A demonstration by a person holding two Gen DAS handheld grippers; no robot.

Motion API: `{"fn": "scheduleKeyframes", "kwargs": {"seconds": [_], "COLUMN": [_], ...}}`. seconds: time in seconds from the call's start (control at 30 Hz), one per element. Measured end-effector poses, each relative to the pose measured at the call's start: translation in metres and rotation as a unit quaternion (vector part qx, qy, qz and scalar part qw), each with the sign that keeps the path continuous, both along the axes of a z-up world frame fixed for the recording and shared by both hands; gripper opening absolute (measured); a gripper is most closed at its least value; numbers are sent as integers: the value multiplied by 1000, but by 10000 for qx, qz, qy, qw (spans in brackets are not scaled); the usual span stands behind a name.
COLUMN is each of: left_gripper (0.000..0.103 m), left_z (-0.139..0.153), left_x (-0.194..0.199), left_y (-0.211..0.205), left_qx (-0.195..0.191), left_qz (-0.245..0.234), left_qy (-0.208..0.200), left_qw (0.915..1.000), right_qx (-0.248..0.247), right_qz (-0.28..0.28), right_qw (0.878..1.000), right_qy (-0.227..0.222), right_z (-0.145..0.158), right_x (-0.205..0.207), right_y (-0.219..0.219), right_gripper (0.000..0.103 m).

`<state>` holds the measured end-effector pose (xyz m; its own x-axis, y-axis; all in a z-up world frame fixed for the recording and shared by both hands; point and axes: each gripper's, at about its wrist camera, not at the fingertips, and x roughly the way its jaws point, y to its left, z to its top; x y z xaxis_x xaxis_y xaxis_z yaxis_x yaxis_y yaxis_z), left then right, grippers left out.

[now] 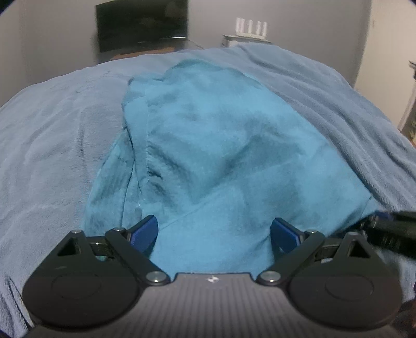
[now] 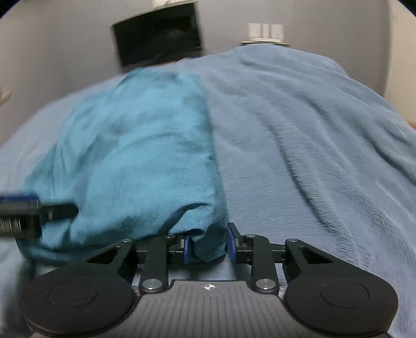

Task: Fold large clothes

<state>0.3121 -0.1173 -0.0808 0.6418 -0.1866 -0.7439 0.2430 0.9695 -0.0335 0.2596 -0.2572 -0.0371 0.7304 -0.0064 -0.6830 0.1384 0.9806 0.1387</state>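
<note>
Teal garment (image 1: 208, 145): fleecy cloth lying on the bed (image 1: 46, 145), already doubled lengthwise by the look of its layered left side, its long axis running from the near edge of the bed toward the far edge
Bedcover: grey-blue plush blanket (image 2: 299, 135) spreading under the garment and giving it a soft, yielding base, so corners are likely sinking in a little when pinched
Left gripper (image 1: 213, 231): jaws standing wide apart and holding nothing, blue pads (image 1: 145, 231) straddling the garment's near hem; it is probably hovering here to take that hem so both near corners can rise together
Right gripper (image 2: 210, 245): jaws drawn nearly together and pinching the garment's near right corner, a tab of teal cloth bunching between the blue pads (image 2: 187, 250); the grip is sitting low at the corner so the fold line can stay straight
Relation of the two: right gripper showing at the right edge of the left wrist view, left gripper at the left edge of the right wrist view, so they are working side by side along the near hem
Step in hand: judging by this, preparing to carry the near hem toward the far edge to halve the garment
Background: dark screen (image 1: 141, 23) and white router (image 1: 251, 27) beyond the far edge of the bed
</note>
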Motion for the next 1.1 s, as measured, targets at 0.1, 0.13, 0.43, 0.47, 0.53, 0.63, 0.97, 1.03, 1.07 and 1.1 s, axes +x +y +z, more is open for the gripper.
{"fn": "scheduleKeyframes", "kwargs": {"seconds": [0.1, 0.13, 0.43, 0.47, 0.53, 0.63, 0.97, 1.03, 1.07, 1.1], "left_gripper": [96, 96, 96, 96, 96, 96, 96, 96, 96, 96], "left_z": [-7, -8, 6, 7, 3, -8, 32, 43, 47, 50], "left_x": [-1, -2, -1, 0, 3, 4, 0, 14, 23, 32], "left_y": [-8, -10, 5, 4, 0, -7, 22, 16, 9, -2], "left_qx": [317, 398, -138, -153, 86, 352, -257, -418, -509, -548], "left_qz": [-168, -204, 15, 23, -20, -181, 137, 110, 45, -60], "left_qy": [-15, -52, -91, -85, -6, 76, -578, -660, -664, -678], "left_qw": [9994, 9990, 9999, 9998, 10000, 9992, 9979, 9969, 9965, 9962], "right_qx": [458, 530, 1443, 1439, 1590, 2364, 1583, 1423, 1336, 1259], "right_qz": [-141, -167, -336, -338, -327, -682, -225, -207, -244, -244], "right_qw": [9984, 9978, 9882, 9882, 9859, 9676, 9871, 9874, 9870, 9865], "right_qy": [311, 370, 399, 410, 420, 569, -64, -656, -858, -1016], "right_z": [-13, -15, -16, -17, -19, -30, 29, 44, 45, 44], "right_x": [6, 8, 6, 5, 4, 6, -23, -34, -34, -32], "right_y": [-15, -16, -38, -38, -40, -64, -48, -47, -47, -46], "right_gripper": [27, 27, 35, 34, 28, 25, 50, 53, 49, 47]}}
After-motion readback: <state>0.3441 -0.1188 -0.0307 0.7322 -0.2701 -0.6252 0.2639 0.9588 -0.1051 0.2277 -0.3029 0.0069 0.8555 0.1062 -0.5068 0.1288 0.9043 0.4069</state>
